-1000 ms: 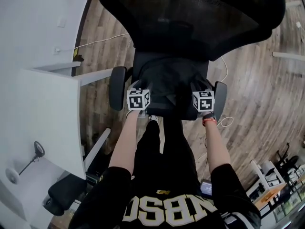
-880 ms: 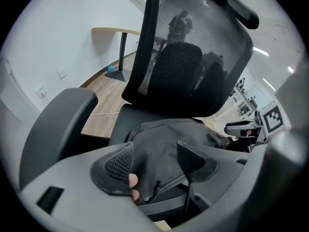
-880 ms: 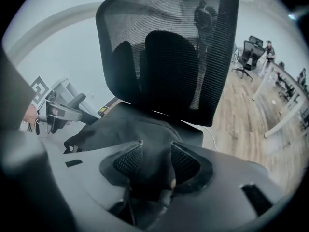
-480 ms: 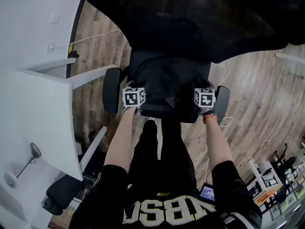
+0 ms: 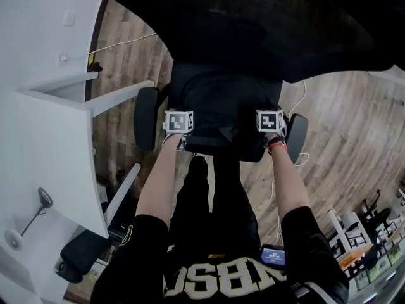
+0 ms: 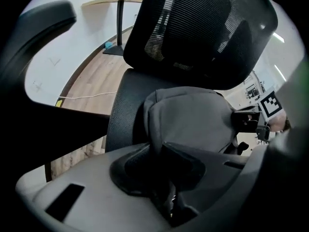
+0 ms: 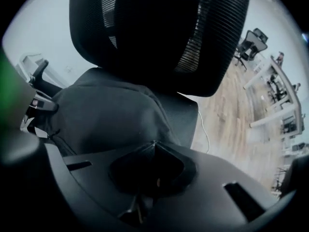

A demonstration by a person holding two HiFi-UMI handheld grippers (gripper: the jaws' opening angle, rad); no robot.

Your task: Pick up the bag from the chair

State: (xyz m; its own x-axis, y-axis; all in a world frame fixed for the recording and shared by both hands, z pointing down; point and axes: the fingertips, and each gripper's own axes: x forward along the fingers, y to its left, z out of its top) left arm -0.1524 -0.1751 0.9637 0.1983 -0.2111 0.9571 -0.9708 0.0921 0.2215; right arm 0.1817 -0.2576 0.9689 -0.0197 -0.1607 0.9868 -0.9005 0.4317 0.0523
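Note:
A black bag (image 5: 221,109) lies on the seat of a black mesh-backed office chair (image 5: 253,30). My left gripper (image 5: 180,122) is at the bag's front left corner and my right gripper (image 5: 269,120) at its front right corner. In the left gripper view the bag (image 6: 193,120) bulges ahead, and a fold of its fabric is pinched in my shut left gripper (image 6: 158,151). In the right gripper view a peak of the bag (image 7: 111,115) runs into my shut right gripper (image 7: 153,148). The fingertips are hidden under the fabric.
The chair's armrests (image 5: 146,118) (image 5: 296,137) flank both grippers. A white desk (image 5: 50,144) stands at the left, with a cable (image 5: 126,43) on the wood floor behind it. Another chair's base (image 5: 79,258) sits lower left. The person's legs are below the seat's front edge.
Both grippers have shifted slightly up the frame toward the chair back, still at the bag's front corners. The head camera has moved a little closer over the chair.

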